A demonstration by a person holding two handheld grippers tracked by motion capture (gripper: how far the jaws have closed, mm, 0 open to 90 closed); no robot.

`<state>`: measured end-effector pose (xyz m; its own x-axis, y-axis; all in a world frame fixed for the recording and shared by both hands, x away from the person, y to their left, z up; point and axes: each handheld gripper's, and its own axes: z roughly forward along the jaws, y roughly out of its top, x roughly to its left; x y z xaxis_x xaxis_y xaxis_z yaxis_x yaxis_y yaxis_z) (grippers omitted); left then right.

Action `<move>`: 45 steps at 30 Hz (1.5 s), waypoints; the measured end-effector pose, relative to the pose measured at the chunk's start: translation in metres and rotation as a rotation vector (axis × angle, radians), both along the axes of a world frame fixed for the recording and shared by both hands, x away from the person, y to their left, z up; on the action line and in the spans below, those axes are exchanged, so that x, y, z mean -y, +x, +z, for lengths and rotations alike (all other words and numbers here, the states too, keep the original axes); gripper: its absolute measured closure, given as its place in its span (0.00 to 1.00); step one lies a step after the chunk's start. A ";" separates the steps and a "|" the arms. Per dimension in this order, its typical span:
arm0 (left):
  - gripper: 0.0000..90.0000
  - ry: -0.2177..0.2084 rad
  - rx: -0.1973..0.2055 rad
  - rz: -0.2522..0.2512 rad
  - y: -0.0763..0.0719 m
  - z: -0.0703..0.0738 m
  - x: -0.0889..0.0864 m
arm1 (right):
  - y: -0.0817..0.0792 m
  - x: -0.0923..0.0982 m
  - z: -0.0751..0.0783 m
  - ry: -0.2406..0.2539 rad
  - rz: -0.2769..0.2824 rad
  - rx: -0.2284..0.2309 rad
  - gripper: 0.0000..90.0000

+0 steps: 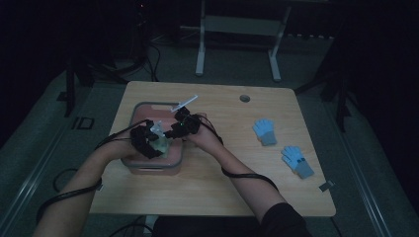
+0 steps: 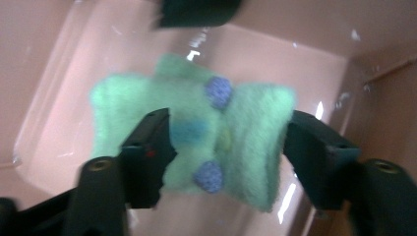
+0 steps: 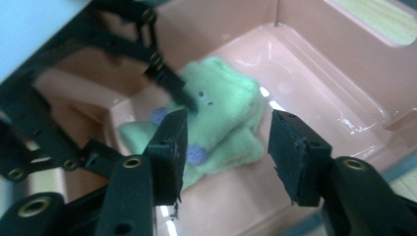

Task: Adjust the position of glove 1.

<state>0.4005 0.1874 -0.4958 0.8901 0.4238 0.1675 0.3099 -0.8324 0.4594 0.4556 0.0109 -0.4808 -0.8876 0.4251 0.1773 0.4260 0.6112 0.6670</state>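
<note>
A pink tub (image 1: 148, 105) with a grey rim stands on the left half of the wooden table (image 1: 222, 187). Inside it lies a folded, fuzzy green cloth piece (image 2: 246, 128) with blue dots, resting on the tub's floor. My left gripper (image 2: 226, 152) is low in the tub with its jaws apart. The cloth piece lies between and behind them, with the pads not pressing on it. My right gripper (image 3: 226, 147) hovers over the same green piece (image 3: 223, 103), open, with nothing between its fingers. From above, both grippers (image 1: 152, 143) (image 1: 174, 131) meet over the tub.
Two blue gloves (image 1: 265, 131) (image 1: 298, 161) with grey cuffs lie on the right half of the table. A round grey grommet (image 1: 244, 98) sits near the far edge. The tub's walls (image 3: 314, 54) close in around both grippers. Cables trail off the table's near edge.
</note>
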 end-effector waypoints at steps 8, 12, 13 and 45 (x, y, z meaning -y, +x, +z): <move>0.14 -0.125 0.040 0.080 -0.007 0.023 0.009 | -0.013 0.031 0.019 0.053 0.004 0.048 0.41; 0.07 -0.192 0.054 0.108 -0.013 0.030 0.016 | -0.020 0.048 0.026 0.065 0.012 0.055 0.32; 0.06 -0.209 0.049 0.108 -0.015 0.031 0.018 | -0.021 0.054 0.028 0.068 0.011 0.058 0.30; 0.04 -0.422 0.098 -0.043 -0.066 0.026 0.134 | -0.038 0.202 0.015 0.039 -0.221 0.099 0.15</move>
